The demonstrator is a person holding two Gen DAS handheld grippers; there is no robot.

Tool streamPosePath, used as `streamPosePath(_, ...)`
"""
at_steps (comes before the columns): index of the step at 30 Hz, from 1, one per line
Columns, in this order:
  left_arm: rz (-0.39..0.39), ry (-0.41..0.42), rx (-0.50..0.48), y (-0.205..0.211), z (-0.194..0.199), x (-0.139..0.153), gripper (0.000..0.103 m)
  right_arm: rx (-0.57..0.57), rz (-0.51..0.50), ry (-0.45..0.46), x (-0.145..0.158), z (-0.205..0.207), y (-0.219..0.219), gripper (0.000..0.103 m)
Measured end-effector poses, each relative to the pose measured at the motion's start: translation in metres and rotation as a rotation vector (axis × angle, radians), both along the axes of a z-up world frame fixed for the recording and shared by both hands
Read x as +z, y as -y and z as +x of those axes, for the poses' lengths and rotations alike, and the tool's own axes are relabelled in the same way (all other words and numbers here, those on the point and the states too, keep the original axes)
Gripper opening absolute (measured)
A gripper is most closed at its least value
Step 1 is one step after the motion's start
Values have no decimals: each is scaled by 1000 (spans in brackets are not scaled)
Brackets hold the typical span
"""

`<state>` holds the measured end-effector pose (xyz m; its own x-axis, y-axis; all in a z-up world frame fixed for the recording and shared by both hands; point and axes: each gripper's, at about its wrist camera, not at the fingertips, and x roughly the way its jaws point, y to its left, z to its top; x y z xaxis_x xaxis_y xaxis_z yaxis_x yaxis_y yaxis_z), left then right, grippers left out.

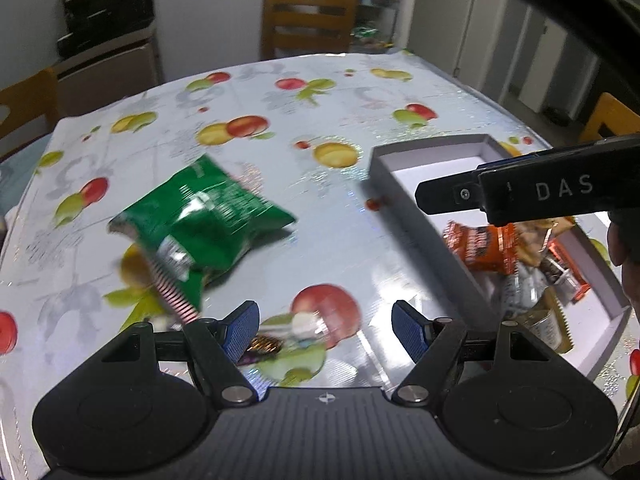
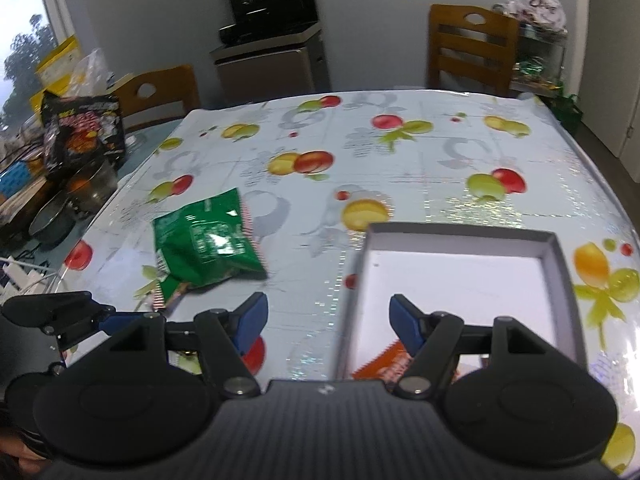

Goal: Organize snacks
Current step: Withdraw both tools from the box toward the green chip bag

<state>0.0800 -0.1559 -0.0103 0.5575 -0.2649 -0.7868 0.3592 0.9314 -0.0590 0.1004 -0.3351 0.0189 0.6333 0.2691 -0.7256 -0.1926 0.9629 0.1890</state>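
A green snack bag (image 1: 200, 222) lies on the fruit-print tablecloth, left of a grey open box (image 1: 404, 188); it also shows in the right wrist view (image 2: 206, 246). The box (image 2: 356, 280) holds an orange packet (image 1: 480, 246) and other wrapped snacks. My left gripper (image 1: 325, 330) is open and empty, just above the table near the bag, with a small dark wrapped snack (image 1: 262, 348) under its left finger. My right gripper (image 2: 325, 320) is open and empty above the box's left wall; it shows over the box in the left wrist view (image 1: 444, 198).
Wooden chairs (image 2: 472, 46) stand at the far side and the left (image 2: 156, 92). Left of the table are a black snack bag (image 2: 82, 128), pots and cables. A cabinet with black appliances (image 2: 272, 40) stands against the wall.
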Motion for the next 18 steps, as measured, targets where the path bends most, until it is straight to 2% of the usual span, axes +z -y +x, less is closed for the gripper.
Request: streamPosePath(18, 28, -7, 91, -40, 2, -7, 73, 98, -2, -34, -11, 10, -48, 72)
